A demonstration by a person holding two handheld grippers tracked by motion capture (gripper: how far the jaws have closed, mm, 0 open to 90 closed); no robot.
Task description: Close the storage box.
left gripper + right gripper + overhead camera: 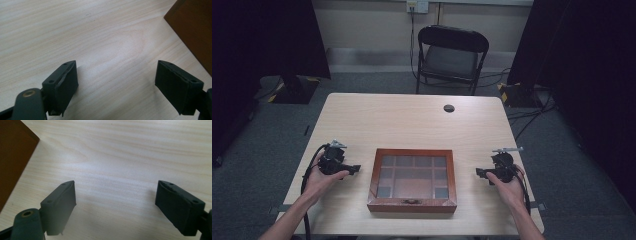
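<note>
My left gripper (116, 82) has its jaws spread wide over the bare table (100, 37) and holds nothing. My right gripper (116, 202) is the same, wide open and empty. The wooden box (412, 180) with a glass lid lies closed between them, near the front edge, and it is apart from both grippers.

Right gripper (115, 206) jaws stand wide apart w/ nothing between them, rising from the bottom edge over pale wood-grain worktop (125, 152). Brown wooden box (12, 157) sits at upper left, one corner pointing toward the gap, well apart from the nearer jaw. Bare worktop runs betw. box and jaws; faint shadow along the box's edge.
</note>
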